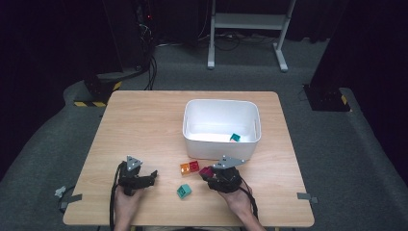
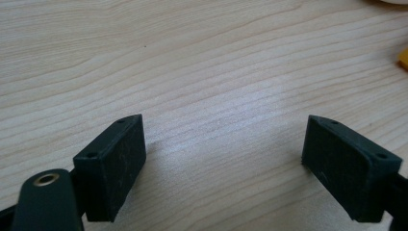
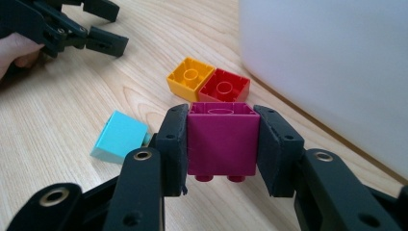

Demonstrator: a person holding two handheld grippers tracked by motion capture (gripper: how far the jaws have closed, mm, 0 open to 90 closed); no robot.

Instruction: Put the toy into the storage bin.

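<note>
While our left gripper (image 1: 153,175) idles with jaws apart over bare tabletop (image 1: 144,125), our right gripper (image 3: 221,144) clamps the magenta block (image 3: 221,142) just near of the white bin (image 1: 192,139); next, we judge, comes a carry far over its rim.

A wooden table (image 1: 144,125) holds a white tub (image 1: 221,144) containing a green block (image 1: 235,137). Orange (image 1: 185,168), red (image 1: 194,166) and teal (image 1: 184,191) blocks lie nearby.
</note>
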